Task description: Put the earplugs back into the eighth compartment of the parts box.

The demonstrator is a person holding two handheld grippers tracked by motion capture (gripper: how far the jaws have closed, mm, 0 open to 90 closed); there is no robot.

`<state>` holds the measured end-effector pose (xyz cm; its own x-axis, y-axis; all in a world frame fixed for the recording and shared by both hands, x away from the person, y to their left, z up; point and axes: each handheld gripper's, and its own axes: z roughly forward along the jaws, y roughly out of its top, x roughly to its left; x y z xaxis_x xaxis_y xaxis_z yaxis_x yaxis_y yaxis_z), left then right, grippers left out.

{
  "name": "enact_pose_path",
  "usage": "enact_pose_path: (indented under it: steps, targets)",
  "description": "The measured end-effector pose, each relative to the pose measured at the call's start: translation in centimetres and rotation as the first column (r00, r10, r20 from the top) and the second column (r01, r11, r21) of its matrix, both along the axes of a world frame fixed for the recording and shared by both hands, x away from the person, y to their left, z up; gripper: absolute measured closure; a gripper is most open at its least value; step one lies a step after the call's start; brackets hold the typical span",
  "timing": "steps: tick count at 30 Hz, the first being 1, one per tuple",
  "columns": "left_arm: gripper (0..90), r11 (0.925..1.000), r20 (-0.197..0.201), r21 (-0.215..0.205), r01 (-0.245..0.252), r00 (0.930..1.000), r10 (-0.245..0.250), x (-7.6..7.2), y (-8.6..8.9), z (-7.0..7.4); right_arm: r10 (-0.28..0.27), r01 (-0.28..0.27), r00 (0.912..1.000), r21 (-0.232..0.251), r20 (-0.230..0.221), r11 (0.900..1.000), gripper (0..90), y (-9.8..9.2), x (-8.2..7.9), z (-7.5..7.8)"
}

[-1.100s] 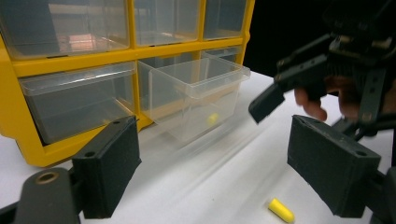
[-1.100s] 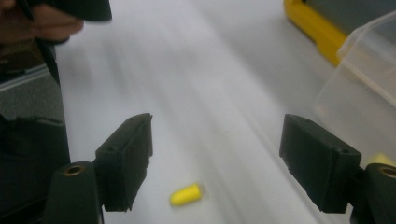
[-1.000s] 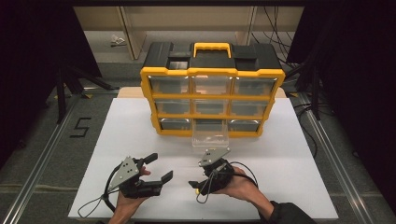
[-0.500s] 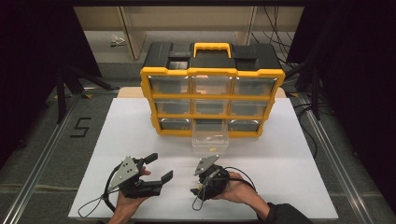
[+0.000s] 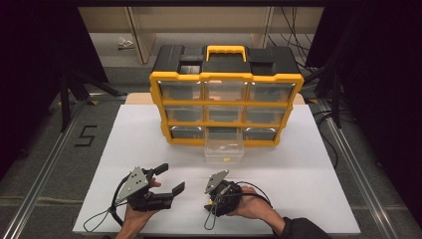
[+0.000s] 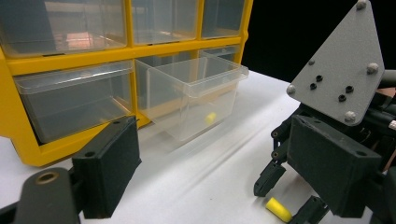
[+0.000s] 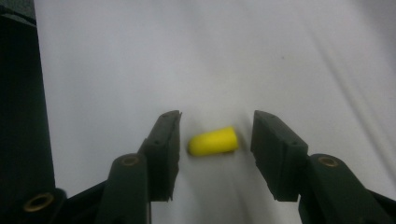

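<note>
While the right gripper (image 7: 216, 140) is hanging low over the white tabletop (image 5: 308, 169), its jaws are standing apart on either side of a small yellow foam plug (image 7: 214, 141), touching neither face. Risk, as I judge it: closing off-centre could be nudging the light plug sideways, or squeezing it out. Plug is lying on its side, near edge of the table, well apart from the pulled-out clear plastic drawer (image 5: 224, 148) of the yellow-framed organiser (image 5: 226, 78). Left gripper (image 5: 169, 180) is idling open, holding nothing.
</note>
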<state>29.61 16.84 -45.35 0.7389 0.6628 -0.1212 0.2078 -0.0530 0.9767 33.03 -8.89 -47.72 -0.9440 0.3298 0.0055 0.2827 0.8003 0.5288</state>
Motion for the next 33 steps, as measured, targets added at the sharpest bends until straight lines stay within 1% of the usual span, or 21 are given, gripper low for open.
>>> enact_pose_path:
  steps: [4,7,10,13,17,24,27,29,33]
  targets:
    - [16.6,1.0,-0.001,-0.001,-0.001,1.0,0.001,0.0,0.0,0.0,0.004,-0.004,0.9999,0.002,0.009,1.0,60.5,0.0,0.0,0.0]
    - [16.6,1.0,-0.001,-0.001,-0.001,1.0,0.001,0.0,0.0,0.0,0.015,-0.015,0.9999,-0.001,0.005,1.0,66.2,0.0,-0.1,0.1]
    - [16.5,1.0,-0.001,-0.001,-0.001,1.0,0.001,0.0,0.0,0.0,0.012,-0.012,0.9999,0.002,0.004,1.0,68.2,0.0,-0.1,0.1]
    - [16.6,1.0,-0.001,-0.003,0.0,1.0,0.0,0.0,0.0,0.0,0.013,-0.013,0.9999,0.011,0.008,1.0,69.0,-0.1,0.0,0.3]
    - [16.6,1.0,-0.001,-0.005,-0.001,1.0,0.001,0.0,0.0,0.0,-0.008,0.007,0.9998,0.046,0.017,0.999,69.2,-0.4,0.2,1.0]
    - [16.5,1.0,-0.002,-0.007,0.0,1.0,0.0,0.0,0.0,0.0,-0.04,0.037,0.9986,0.085,0.036,0.996,69.3,-0.9,0.6,1.6]
    - [16.6,1.0,-0.002,-0.008,0.0,1.0,0.0,0.0,0.0,0.0,-0.053,0.047,0.9973,0.107,0.051,0.993,69.3,-1.1,0.8,2.0]
    - [16.5,1.0,-0.002,-0.008,0.0,1.0,0.0,0.0,0.0,0.0,-0.064,0.057,0.9966,0.122,0.051,0.991,69.3,-1.2,0.8,2.3]
    - [16.5,1.0,-0.002,-0.008,0.0,1.0,0.0,0.0,0.0,0.0,-0.084,0.073,0.9943,0.154,0.066,0.985,69.4,-1.6,1.0,2.8]
